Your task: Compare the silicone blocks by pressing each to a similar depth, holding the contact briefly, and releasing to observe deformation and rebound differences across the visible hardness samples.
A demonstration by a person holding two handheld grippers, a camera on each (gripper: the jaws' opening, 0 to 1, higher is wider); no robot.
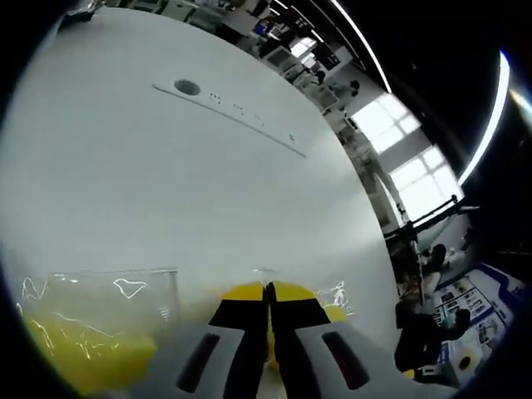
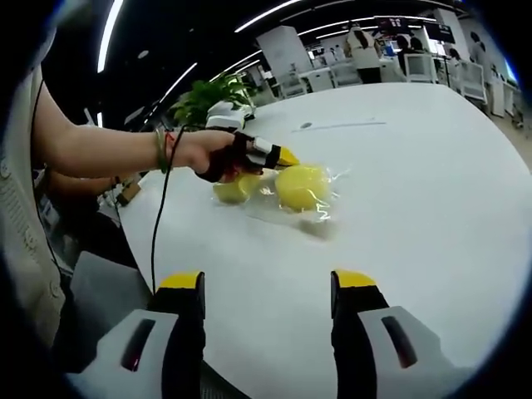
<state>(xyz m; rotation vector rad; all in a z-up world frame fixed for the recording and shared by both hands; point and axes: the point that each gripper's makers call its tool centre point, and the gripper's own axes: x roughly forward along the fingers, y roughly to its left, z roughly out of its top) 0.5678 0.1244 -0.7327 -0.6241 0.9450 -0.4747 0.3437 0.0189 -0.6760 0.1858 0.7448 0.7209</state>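
Two yellow silicone blocks lie in clear plastic bags on the white table (image 2: 432,191). In the right gripper view the rounder block (image 2: 301,187) sits to the right of a paler one (image 2: 235,189). A hand holds my left gripper (image 2: 285,158) with its tip down at the rounder block's top edge. In the left gripper view my left gripper (image 1: 268,289) has its jaws shut together, with a yellow block (image 1: 241,292) just behind the tips. The other bagged block (image 1: 87,357) lies at lower left. My right gripper (image 2: 268,281) stands open over the table's near edge, holding nothing.
A long cable slot with a round grommet (image 1: 188,86) runs across the table far from the blocks. A person's arm (image 2: 108,150) reaches in from the left, with a cable hanging from it. A potted plant (image 2: 208,100), desks and chairs stand beyond the table.
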